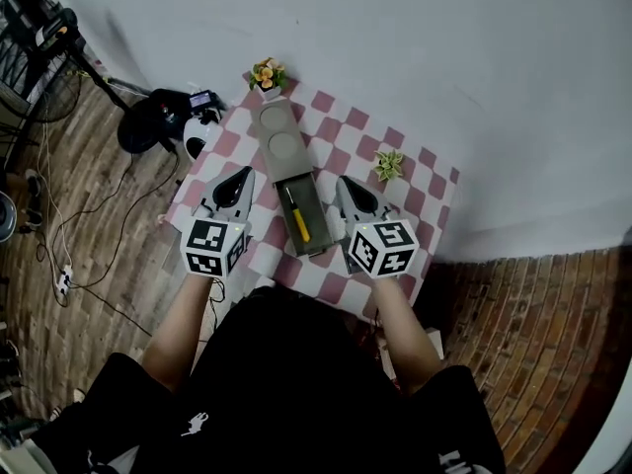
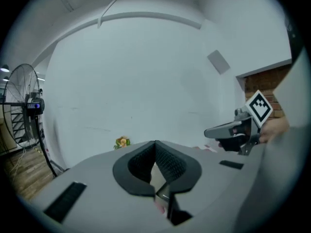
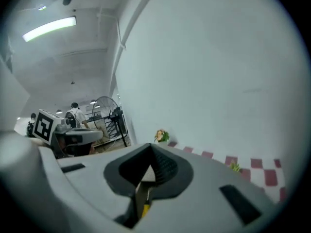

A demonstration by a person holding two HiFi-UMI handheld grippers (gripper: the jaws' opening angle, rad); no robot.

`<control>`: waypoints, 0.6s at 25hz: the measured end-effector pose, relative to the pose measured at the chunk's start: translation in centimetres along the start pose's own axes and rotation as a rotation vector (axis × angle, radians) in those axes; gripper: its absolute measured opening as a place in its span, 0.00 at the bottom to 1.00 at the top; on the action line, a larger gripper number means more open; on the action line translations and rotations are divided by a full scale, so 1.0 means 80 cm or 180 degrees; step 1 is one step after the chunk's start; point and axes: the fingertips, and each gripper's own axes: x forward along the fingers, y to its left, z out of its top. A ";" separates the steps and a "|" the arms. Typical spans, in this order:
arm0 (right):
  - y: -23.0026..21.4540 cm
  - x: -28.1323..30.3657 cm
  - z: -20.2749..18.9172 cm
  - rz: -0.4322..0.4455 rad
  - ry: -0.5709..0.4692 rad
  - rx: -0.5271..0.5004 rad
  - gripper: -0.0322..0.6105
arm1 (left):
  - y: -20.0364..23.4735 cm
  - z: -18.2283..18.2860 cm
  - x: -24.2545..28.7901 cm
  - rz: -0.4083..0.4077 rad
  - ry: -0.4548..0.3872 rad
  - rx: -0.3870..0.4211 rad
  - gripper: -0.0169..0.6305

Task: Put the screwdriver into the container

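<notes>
The yellow screwdriver (image 1: 297,220) lies lengthwise inside the open grey container (image 1: 315,213) at the middle of the checked table. My left gripper (image 1: 240,176) rests just left of the container with its jaws together and nothing between them. On the container's right side, my right gripper (image 1: 345,182) is shut and empty as well. In the left gripper view the left gripper (image 2: 155,143) shows closed tips. In the right gripper view the right gripper (image 3: 151,147) is closed, and a bit of the yellow screwdriver (image 3: 145,209) shows below through the gap.
A grey lid (image 1: 276,132) with two round recesses lies behind the container. An orange flower pot (image 1: 267,74) stands at the table's far corner and a small green plant (image 1: 388,164) at the right. Black gear (image 1: 158,118) and cables lie on the floor at the left.
</notes>
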 end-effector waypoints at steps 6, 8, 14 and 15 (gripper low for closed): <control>-0.016 -0.050 0.090 -0.0260 -0.0576 -0.0363 0.05 | -0.008 0.069 0.000 0.0065 -0.0320 0.0157 0.03; -0.021 -0.056 0.097 -0.0289 -0.0630 -0.0381 0.05 | -0.012 0.080 0.001 0.0072 -0.0370 0.0195 0.03; -0.024 -0.064 0.094 -0.0285 -0.0639 -0.0353 0.05 | -0.019 0.078 -0.001 0.0105 -0.0365 0.0237 0.03; -0.023 -0.064 0.093 -0.0282 -0.0635 -0.0356 0.05 | -0.019 0.077 -0.001 0.0103 -0.0357 0.0244 0.03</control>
